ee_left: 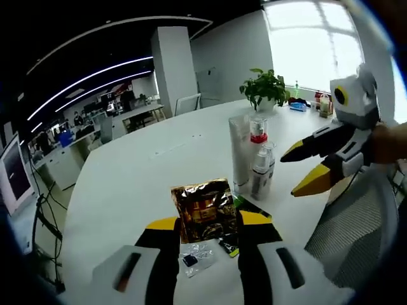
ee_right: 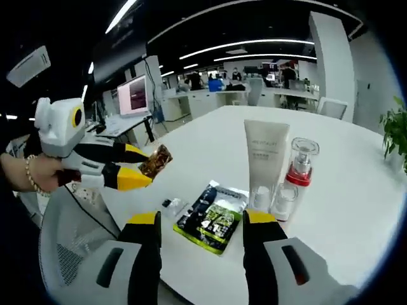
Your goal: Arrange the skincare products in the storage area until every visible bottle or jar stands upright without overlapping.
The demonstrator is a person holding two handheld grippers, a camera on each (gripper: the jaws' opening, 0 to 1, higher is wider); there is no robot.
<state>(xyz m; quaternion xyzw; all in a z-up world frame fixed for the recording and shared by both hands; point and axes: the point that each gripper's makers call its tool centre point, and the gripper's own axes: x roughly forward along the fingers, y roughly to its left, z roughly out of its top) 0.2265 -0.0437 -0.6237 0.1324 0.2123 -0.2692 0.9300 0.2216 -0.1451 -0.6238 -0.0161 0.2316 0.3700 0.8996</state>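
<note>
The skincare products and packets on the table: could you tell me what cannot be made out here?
- White tube: label print too small in right gripper view.
- Green packet: mostly hidden behind gold packet and the left gripper in left gripper view.
- Small clear bottles: contents unclear, transparent.
- Small sachet: print too small.

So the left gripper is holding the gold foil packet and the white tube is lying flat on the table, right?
Not quite. The left gripper does hold the gold foil packet, but the white tube stands upright on the table, next to the red-collared bottle, as the right gripper view shows.
</note>
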